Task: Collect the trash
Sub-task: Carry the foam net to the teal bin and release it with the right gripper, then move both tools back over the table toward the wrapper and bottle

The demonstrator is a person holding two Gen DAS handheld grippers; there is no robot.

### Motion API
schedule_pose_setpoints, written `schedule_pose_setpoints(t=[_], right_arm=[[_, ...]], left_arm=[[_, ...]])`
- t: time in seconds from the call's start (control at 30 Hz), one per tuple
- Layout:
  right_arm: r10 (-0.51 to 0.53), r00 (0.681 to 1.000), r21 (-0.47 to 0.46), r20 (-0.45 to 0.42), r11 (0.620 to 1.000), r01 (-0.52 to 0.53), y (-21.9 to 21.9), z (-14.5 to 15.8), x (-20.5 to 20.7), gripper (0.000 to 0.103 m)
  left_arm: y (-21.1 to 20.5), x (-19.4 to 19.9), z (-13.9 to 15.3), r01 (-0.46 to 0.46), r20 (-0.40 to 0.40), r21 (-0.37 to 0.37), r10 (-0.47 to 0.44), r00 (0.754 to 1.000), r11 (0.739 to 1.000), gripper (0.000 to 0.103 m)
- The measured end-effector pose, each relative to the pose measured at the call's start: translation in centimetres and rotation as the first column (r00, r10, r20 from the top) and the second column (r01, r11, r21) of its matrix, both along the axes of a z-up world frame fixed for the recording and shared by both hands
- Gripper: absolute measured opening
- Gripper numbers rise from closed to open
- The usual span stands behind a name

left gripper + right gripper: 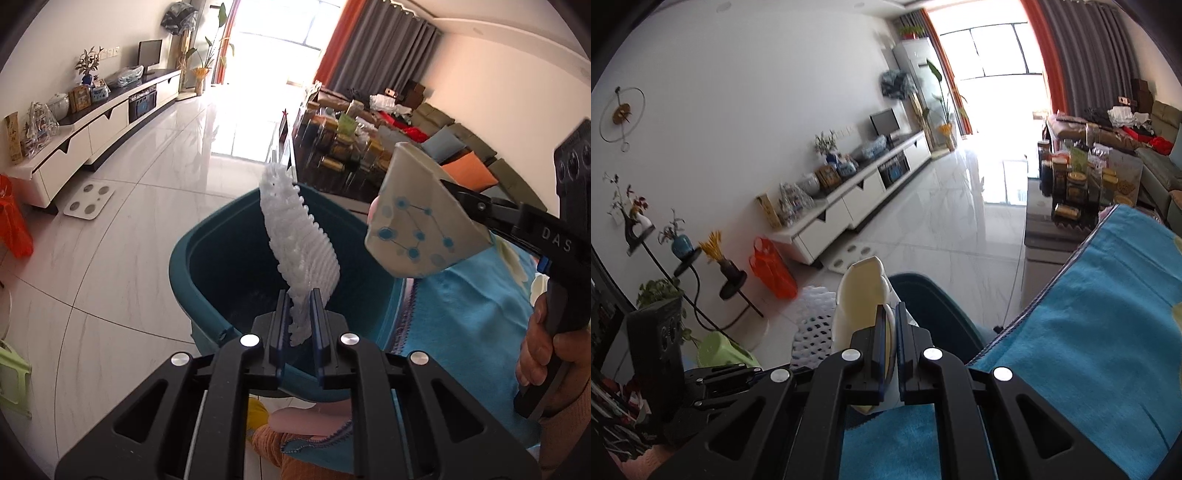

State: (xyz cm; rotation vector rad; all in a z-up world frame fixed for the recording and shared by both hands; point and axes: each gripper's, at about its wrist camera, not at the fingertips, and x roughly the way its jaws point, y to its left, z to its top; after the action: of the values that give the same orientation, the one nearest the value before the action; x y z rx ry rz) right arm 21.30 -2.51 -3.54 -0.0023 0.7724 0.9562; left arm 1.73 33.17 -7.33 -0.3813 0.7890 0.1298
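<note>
Looking through your left wrist view, the teal bin fills the centre of the frame, standing on the pale tiled floor with its mouth open toward you; its dark inside shows no contents that you can make out. To its right, the blue cloth covers the lower right of the frame, and in your right wrist view it spreads across the lower right while the bin's rim curves just left of it at centre.

Your right claw is clamped on the flattened paper cup, white with blue dots and lines, held in the right half of the frame above the bin's right edge. In the right wrist view the cup stands up between the closed-in fingers.

Your left claw is pinched on the white foam net, which rises upright through the frame's centre, over the bin's opening.
</note>
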Motion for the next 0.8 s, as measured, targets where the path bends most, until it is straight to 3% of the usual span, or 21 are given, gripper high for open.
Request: schedule_pose_setpoints(t=[0.2,0.37,0.5,0.63,0.8], right_arm=[[-0.02,0.999,-0.058,-0.045,0.998,0.018,1.0,-1.3,0.8,0.008],[-0.036,0.998,-0.043,-0.048,0.999,0.034,0.0,-1.0,0.5,0.015],[-0.036,0.998,0.001,-0.06,0.999,0.037,-2.0,-0.4,-0.2,0.022],[-0.039,0.999,0.037,-0.022,0.998,0.04,-4.8,1.2,-1.6,0.03],[-0.08,0.995,0.074,0.065,0.994,0.075,-11.1,3.5,-4.6,0.041]], left_arm=[[-0.5,1.9,-1.4,0.0,-0.026,-0.029,-0.001,1.0,1.0,0.016],[-1.0,2.4,-1.3,-0.018,-0.003,-0.024,0.018,1.0,1.0,0.035],[-2.2,1.7,0.7,-0.013,0.066,0.005,0.013,0.998,1.0,0.052],[-5.2,0.8,3.9,0.045,0.164,0.061,-0.055,0.985,0.997,0.069],[-10.1,0.8,6.3,0.172,0.241,0.082,-0.187,0.952,0.982,0.075]])
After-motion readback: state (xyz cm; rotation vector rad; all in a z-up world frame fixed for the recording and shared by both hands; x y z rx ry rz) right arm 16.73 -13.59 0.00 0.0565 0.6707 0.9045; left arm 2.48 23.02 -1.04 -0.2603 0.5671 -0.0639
